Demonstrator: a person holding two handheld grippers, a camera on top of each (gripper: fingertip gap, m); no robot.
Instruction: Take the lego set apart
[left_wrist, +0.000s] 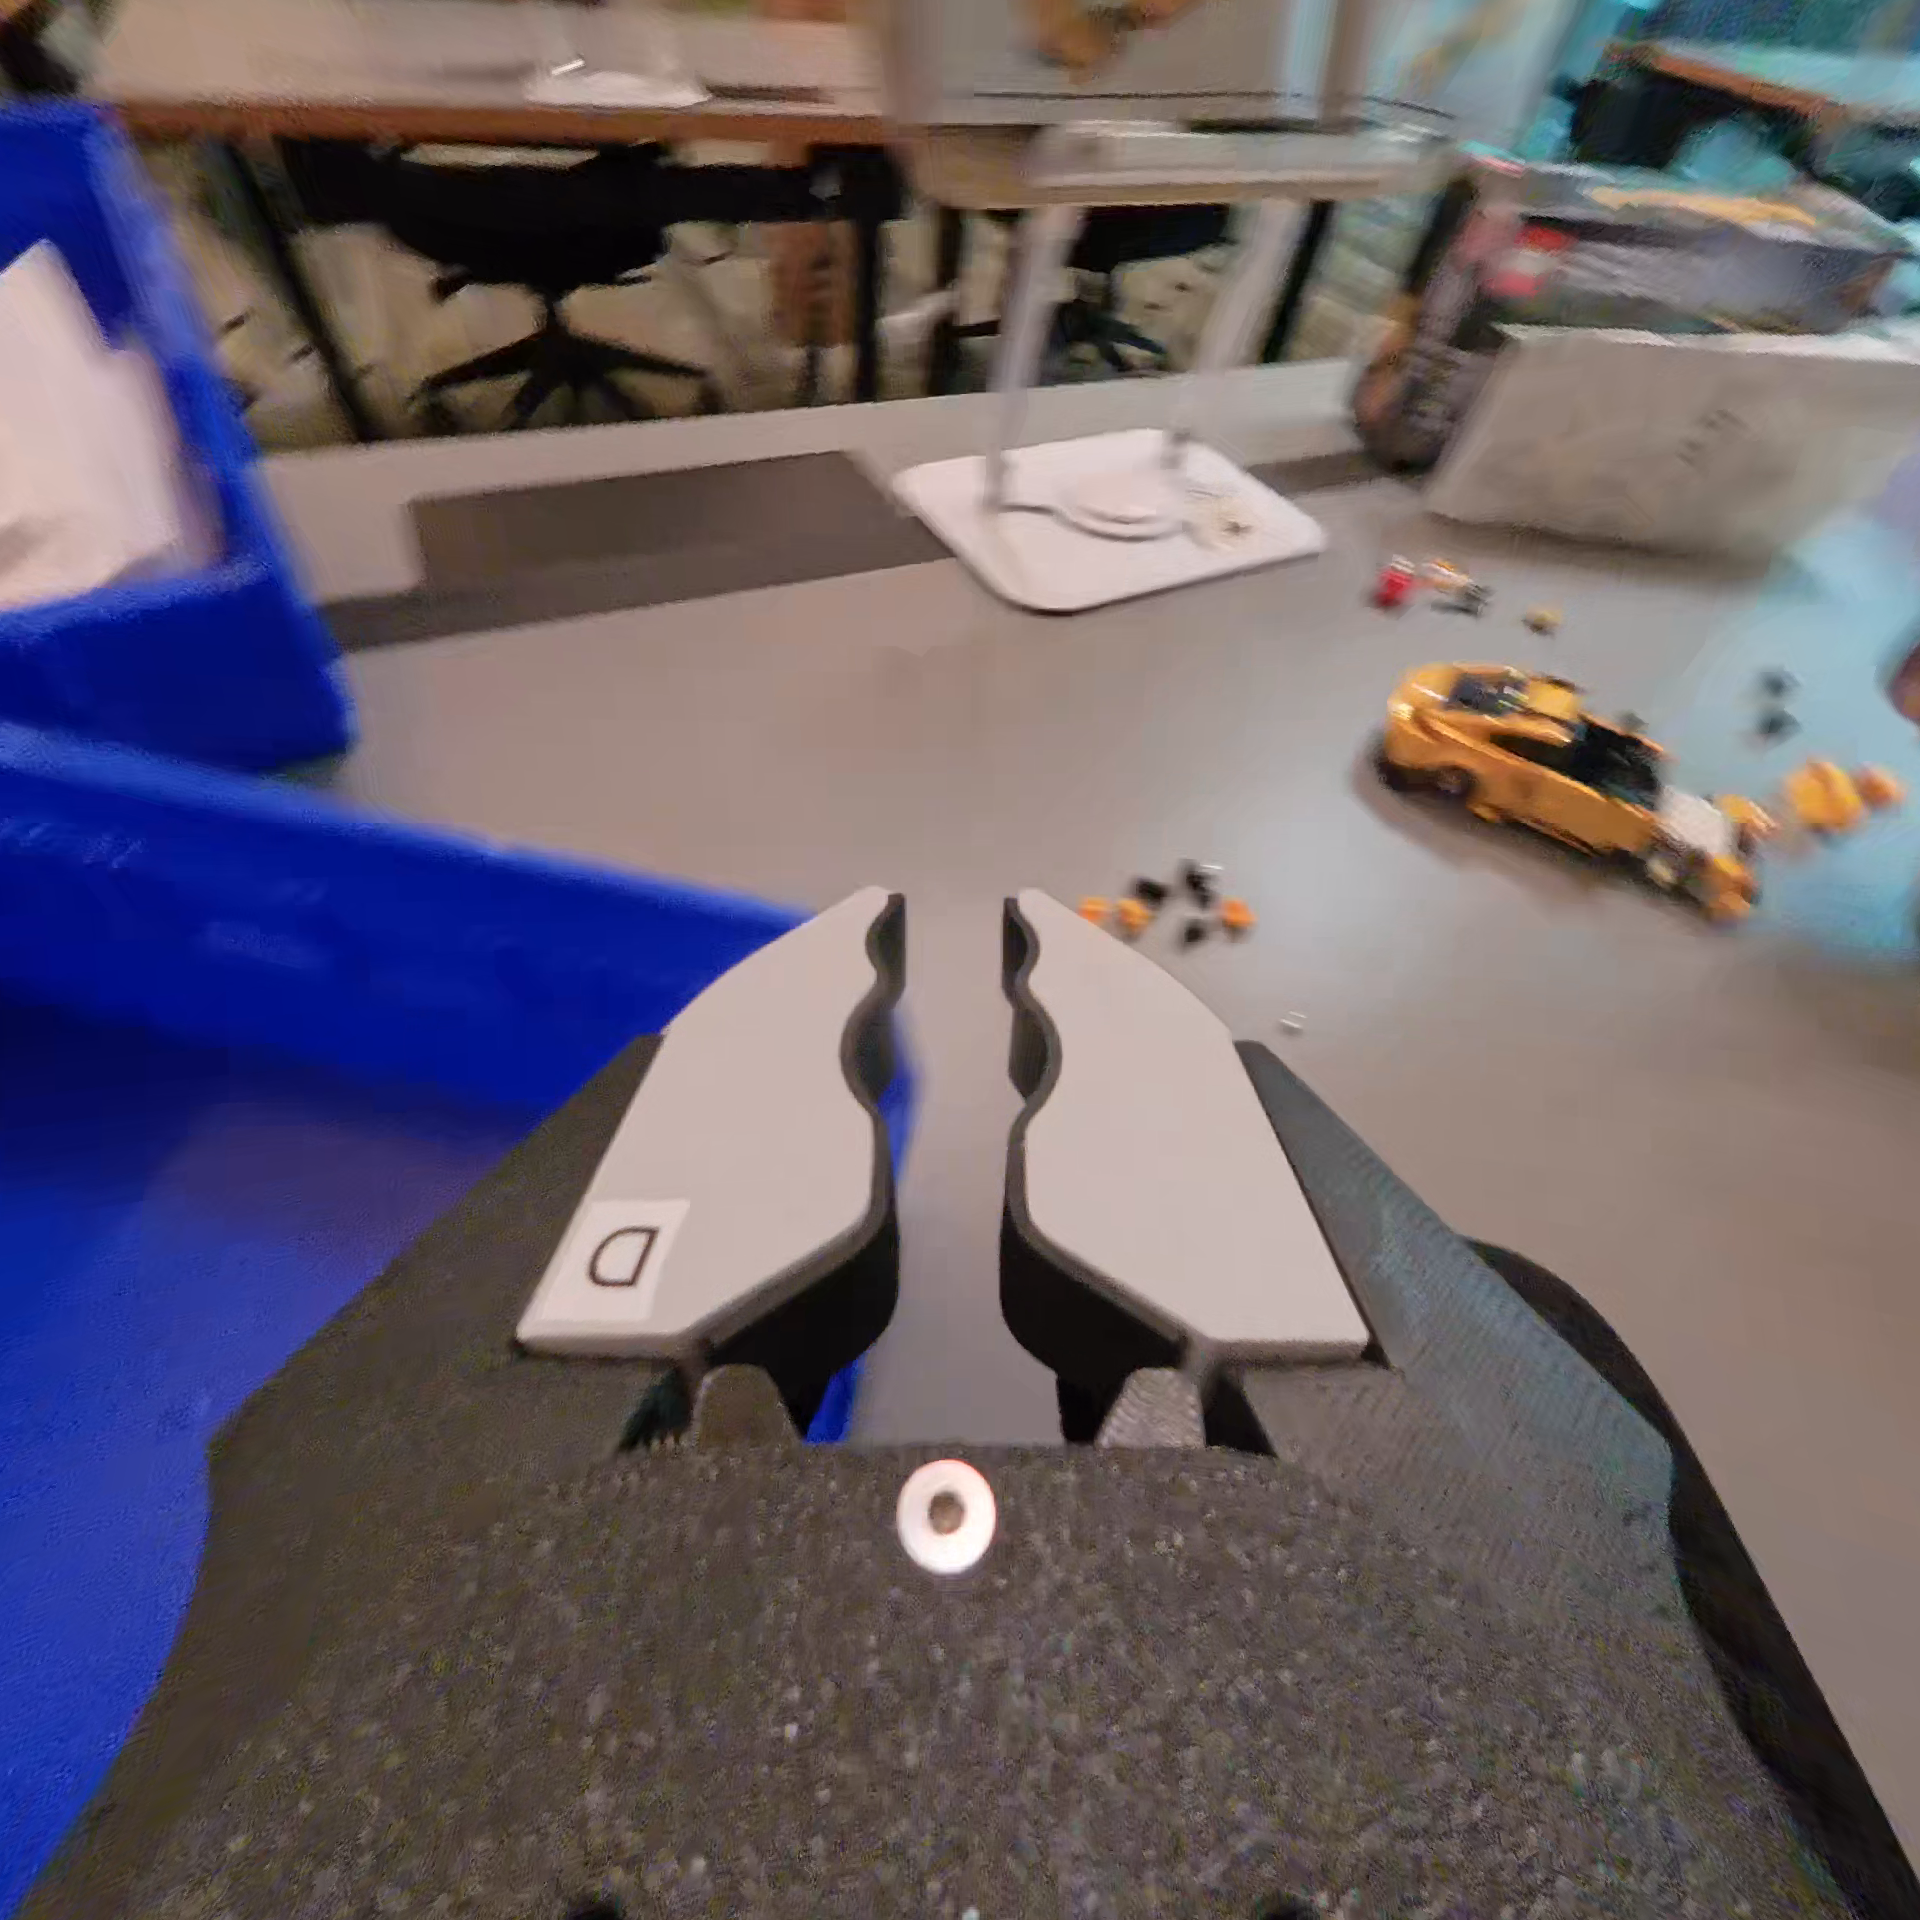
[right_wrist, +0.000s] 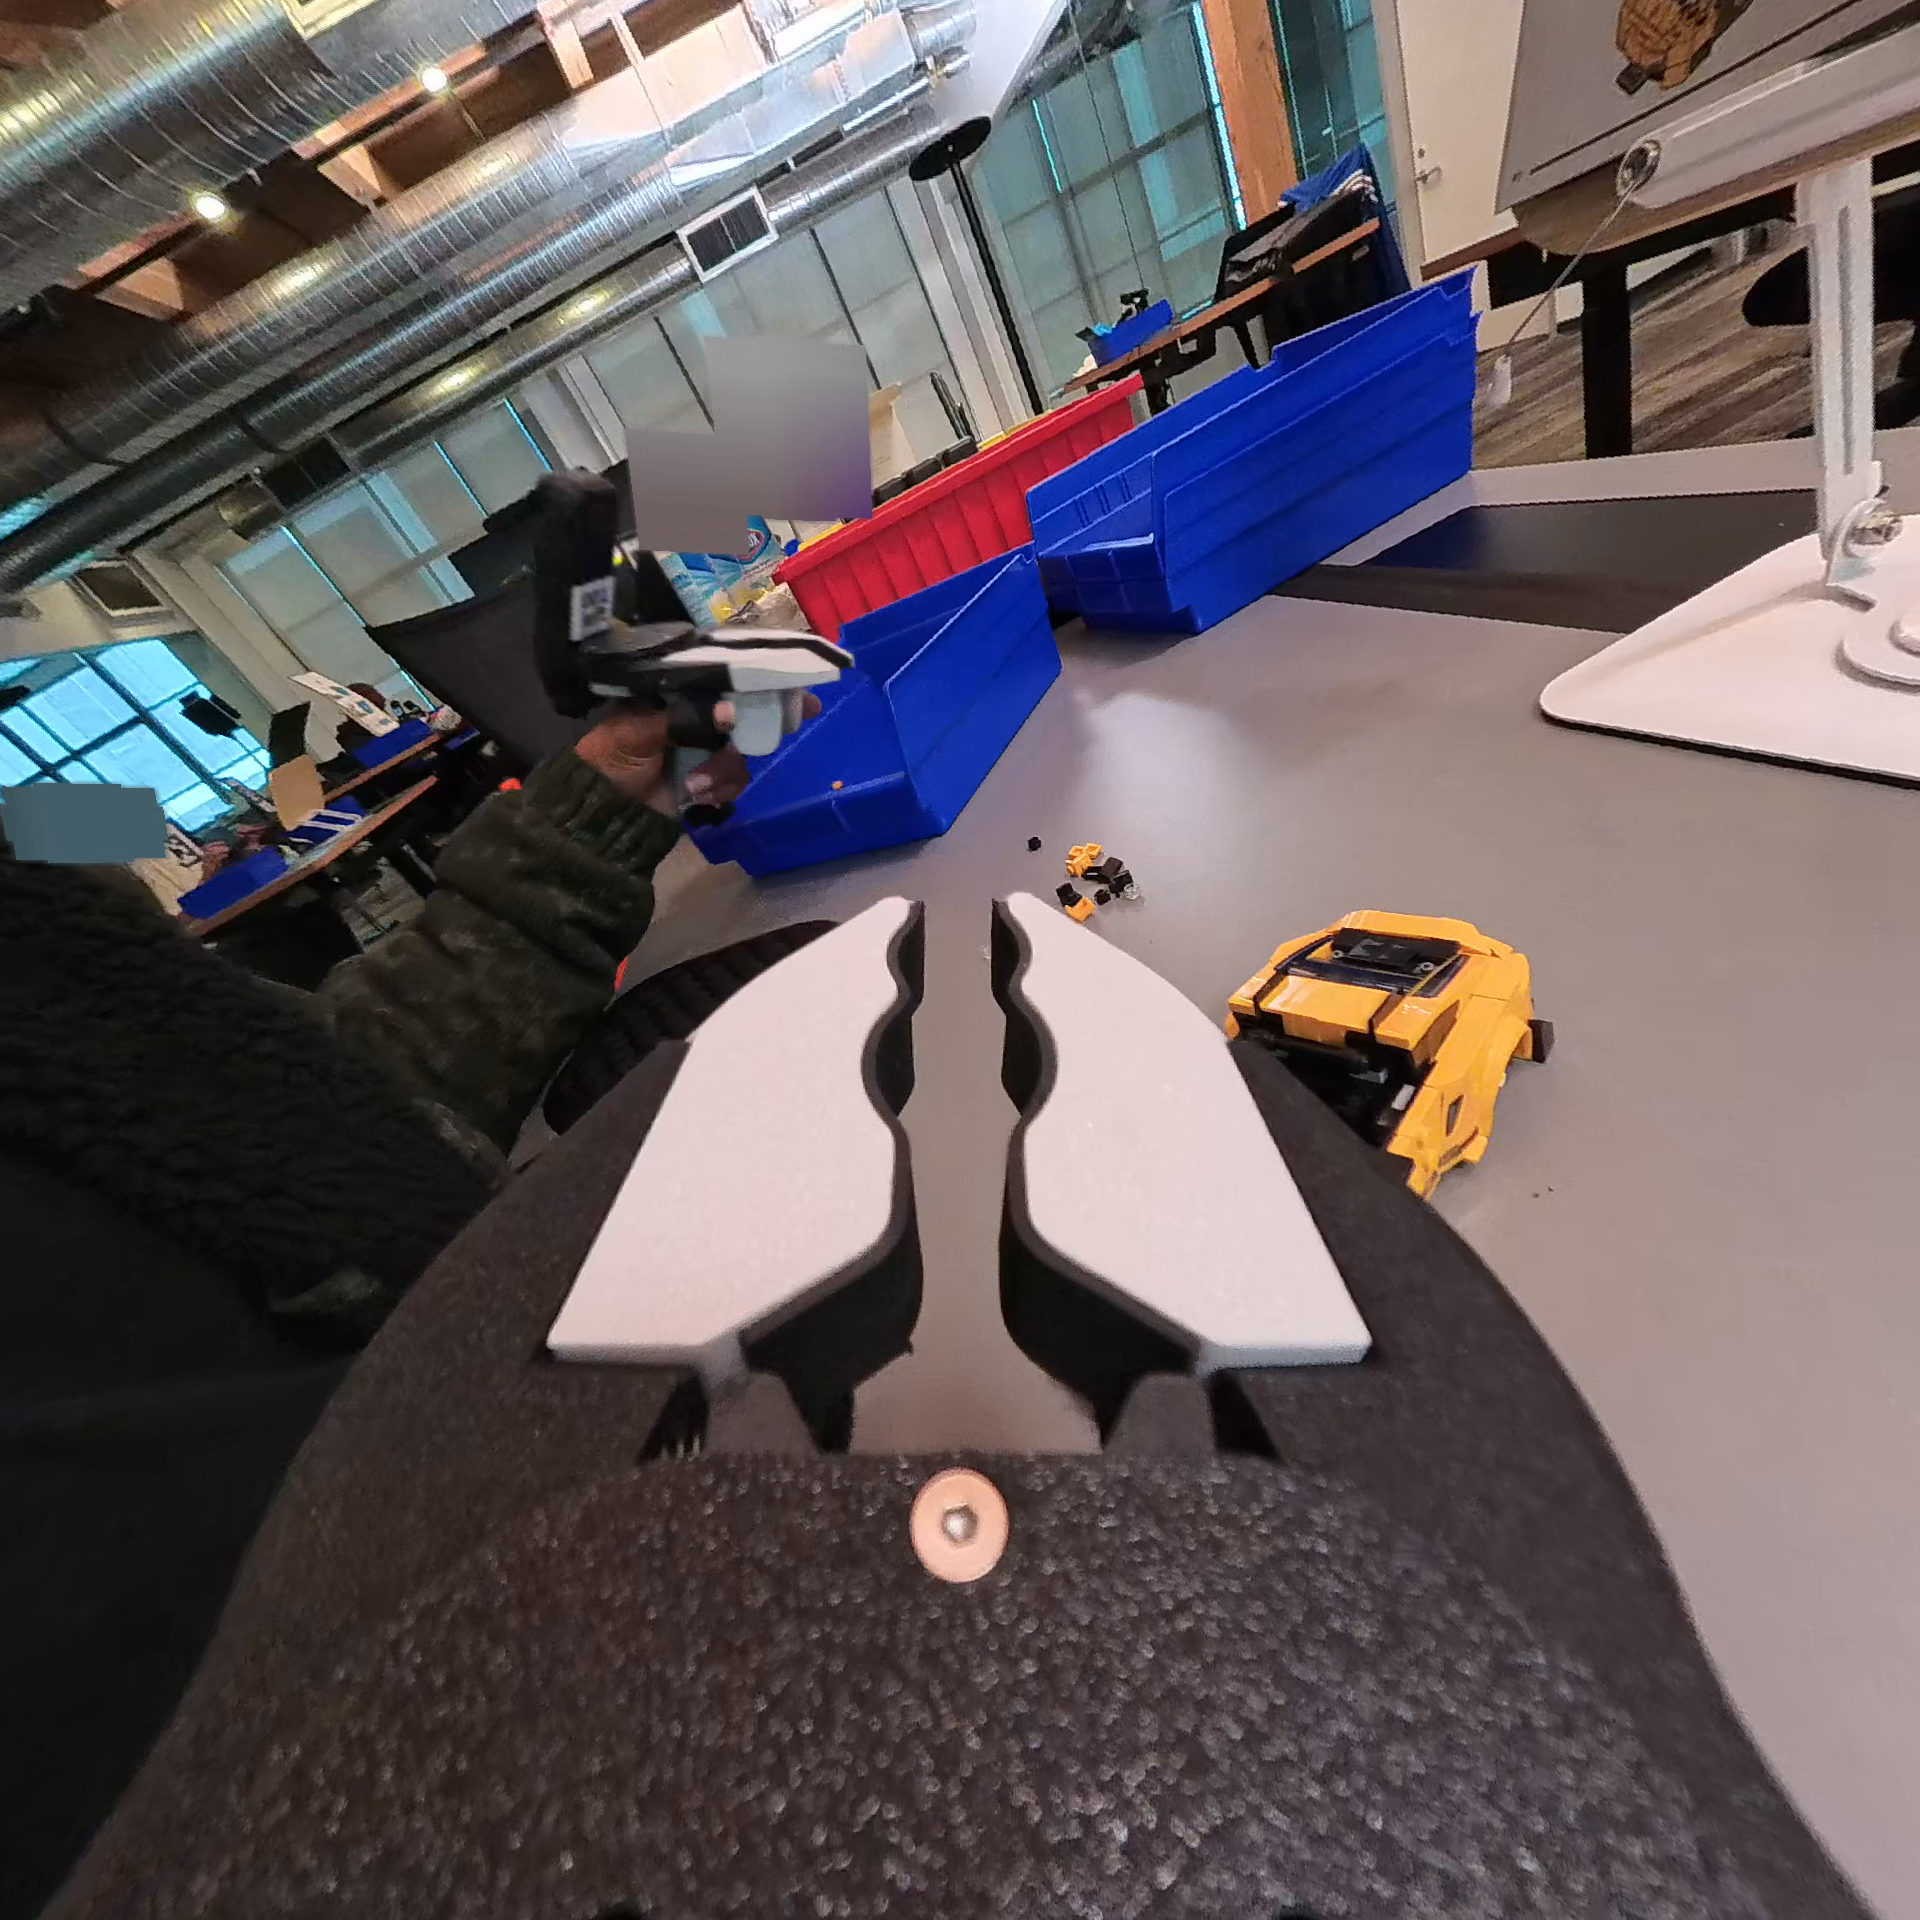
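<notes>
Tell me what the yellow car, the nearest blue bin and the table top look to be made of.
Yellow car: hard glossy plastic bricks, judging by the seams between blocks and the soft shine on its panels.
Blue bin: moulded plastic, smooth and slightly shiny, with thin stiff walls and a divider.
Table: a smooth matt grey surface, probably laminate; its core cannot be told.

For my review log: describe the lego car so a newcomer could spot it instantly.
Start at the white stand base on the grey table. Nearer the camera sits the lego car, yellow with black parts. Unlike the loose small pieces beside it, it is one large assembled block.
</notes>
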